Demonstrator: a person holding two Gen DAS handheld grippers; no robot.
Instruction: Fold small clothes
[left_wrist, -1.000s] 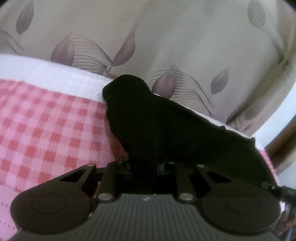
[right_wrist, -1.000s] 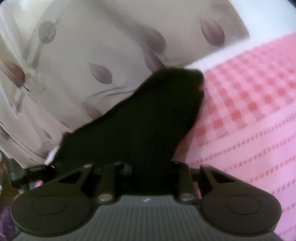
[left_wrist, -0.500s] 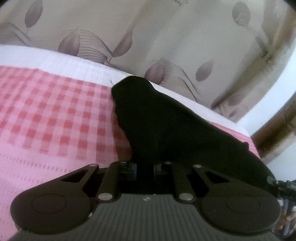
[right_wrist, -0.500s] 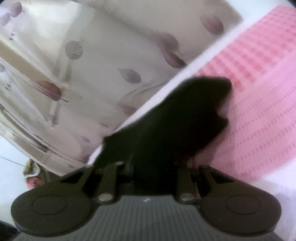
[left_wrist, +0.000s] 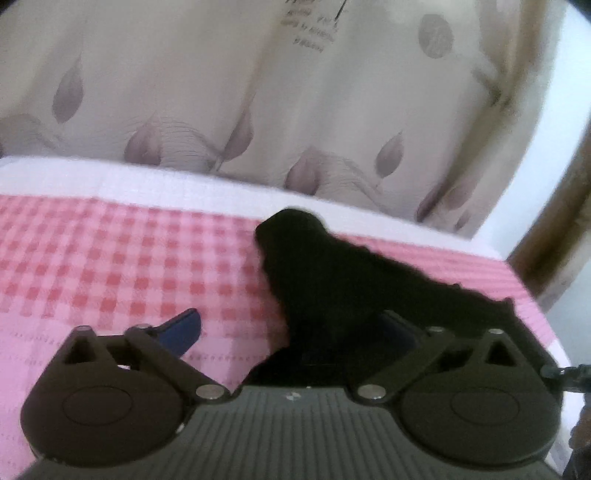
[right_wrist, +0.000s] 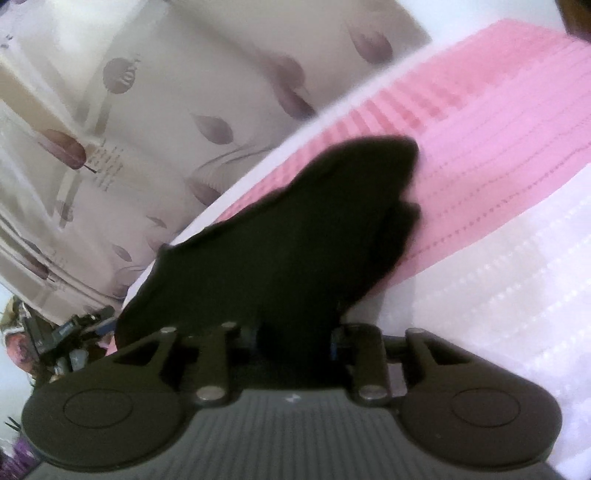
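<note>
A small black garment (left_wrist: 332, 280) lies bunched on the pink checked bedcover (left_wrist: 110, 258). My left gripper (left_wrist: 291, 328) is open; its blue left fingertip (left_wrist: 183, 326) rests on the cover, and the right finger is partly under the cloth. The garment lies loose between the fingers. In the right wrist view the same black garment (right_wrist: 295, 243) rises from my right gripper (right_wrist: 295, 336), whose jaws are shut on its near edge. The cloth hides the right gripper's fingertips.
A beige curtain with purple leaf print (left_wrist: 295, 110) hangs behind the bed's far white edge (left_wrist: 147, 181). A wooden frame (left_wrist: 554, 258) stands at the right. Cluttered items (right_wrist: 55, 332) show at the left of the right wrist view.
My left gripper has opened and let go of the black garment, which has dropped lower onto the cover. My right gripper has kept its hold and tilted further.
</note>
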